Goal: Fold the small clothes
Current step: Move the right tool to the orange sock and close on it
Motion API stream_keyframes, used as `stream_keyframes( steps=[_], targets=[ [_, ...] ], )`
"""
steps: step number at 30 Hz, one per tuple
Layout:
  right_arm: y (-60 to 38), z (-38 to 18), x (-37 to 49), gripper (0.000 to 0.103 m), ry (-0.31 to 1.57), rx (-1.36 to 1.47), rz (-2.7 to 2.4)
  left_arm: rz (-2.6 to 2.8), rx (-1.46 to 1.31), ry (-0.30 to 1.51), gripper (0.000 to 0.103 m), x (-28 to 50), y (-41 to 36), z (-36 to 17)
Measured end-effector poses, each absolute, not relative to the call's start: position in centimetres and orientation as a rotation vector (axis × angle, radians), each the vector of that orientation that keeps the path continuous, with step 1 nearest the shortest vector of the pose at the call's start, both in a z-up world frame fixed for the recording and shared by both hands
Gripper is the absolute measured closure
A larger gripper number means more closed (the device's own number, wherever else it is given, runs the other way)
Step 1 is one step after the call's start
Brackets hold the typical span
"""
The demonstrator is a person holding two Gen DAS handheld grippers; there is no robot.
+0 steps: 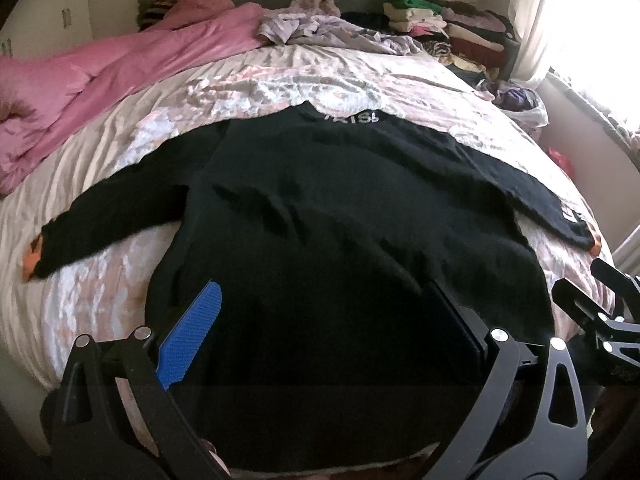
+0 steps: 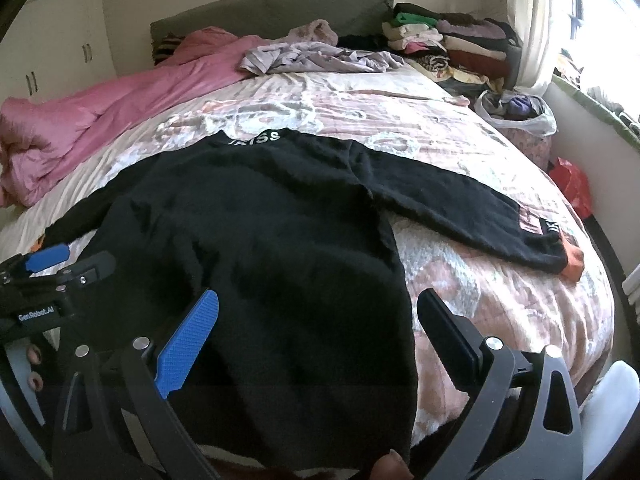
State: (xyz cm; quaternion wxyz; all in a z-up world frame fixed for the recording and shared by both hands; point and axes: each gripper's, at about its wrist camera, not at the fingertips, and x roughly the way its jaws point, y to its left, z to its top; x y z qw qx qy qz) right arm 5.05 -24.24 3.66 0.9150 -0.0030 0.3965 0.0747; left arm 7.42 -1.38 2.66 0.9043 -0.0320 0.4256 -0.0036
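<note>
Black sweater [image 1: 320,216]: spread flat on the bed, neckband with white lettering toward the headboard, hem at the near edge; both sleeves laid outward, orange showing at each cuff.
Left sleeve [image 1: 108,216]: stretched toward the pink duvet side, cuff near the bed's edge.
Right sleeve [image 2: 472,208]: stretched toward the window side, a white-lettered patch seen near the cuff.
Left gripper [image 1: 324,328]: held over the sweater's lower body; jaws spread wide, nothing between them; blue pad [image 1: 188,340] seen on one finger.
Right gripper [image 2: 320,332]: held over the sweater's right hem area, one finger above black fabric, the other above the quilt; jaws spread wide, nothing held.
Contact with fabric: cannot be told for either gripper.
Bed cover [image 2: 480,300]: pink and white patterned quilt, wrinkled.
Pink duvet [image 1: 92,80]: bunched along the far left of the bed.
Lilac garment [image 2: 316,58]: crumpled near the headboard.
Folded clothes stack [image 2: 448,40]: piled at the far right corner, by the curtain.
Plastic bag [image 2: 516,112]: seen beside the bed, below the window.
</note>
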Motion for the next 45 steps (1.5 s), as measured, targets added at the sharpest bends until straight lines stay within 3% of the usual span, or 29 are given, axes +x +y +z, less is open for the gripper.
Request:
stream_keyframes(
  steps=[36,45],
  targets=[
    [-36.1,10.9,20.3,0.004,0.692,0.269,-0.183,-0.001,-0.058,0.837,0.009,19.9,-3.2,6.7],
    [-42.0,8.1,20.1,0.004,0.68,0.367,-0.35,-0.001,-0.057,0.844,0.009,23.2,-4.2,5.7]
  ],
)
